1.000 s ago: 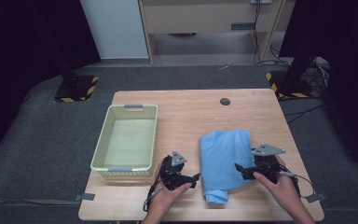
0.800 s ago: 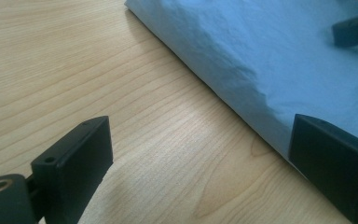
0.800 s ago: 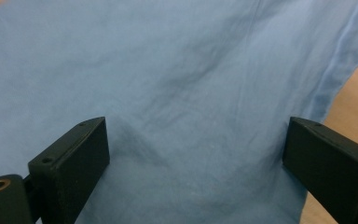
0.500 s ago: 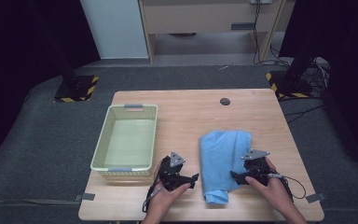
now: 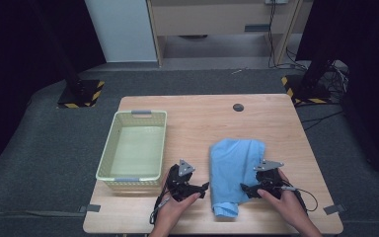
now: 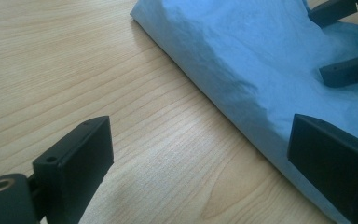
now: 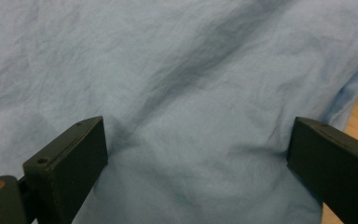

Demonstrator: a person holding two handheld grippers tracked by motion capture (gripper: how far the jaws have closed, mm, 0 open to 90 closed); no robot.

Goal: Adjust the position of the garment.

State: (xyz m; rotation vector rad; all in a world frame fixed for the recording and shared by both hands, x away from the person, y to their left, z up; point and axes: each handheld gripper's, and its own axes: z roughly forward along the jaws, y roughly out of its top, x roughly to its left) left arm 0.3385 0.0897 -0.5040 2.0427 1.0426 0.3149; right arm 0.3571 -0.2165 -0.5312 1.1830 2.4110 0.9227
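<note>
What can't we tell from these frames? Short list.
- Right tool, high view: the person's hand and the tool body cover it; whether its tips touch the blue cloth is unclear.
- Blue cloth, right gripper view: its edges run off the frame, so its fold layout is unknown.
- Small dark round thing on the table, high view: too small to identify.
- Basket, high view: its near wall hides the inside near corner.

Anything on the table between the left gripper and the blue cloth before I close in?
No. In the high view only bare table separates the left gripper from the blue cloth; the left gripper view shows the same bare wood.
</note>
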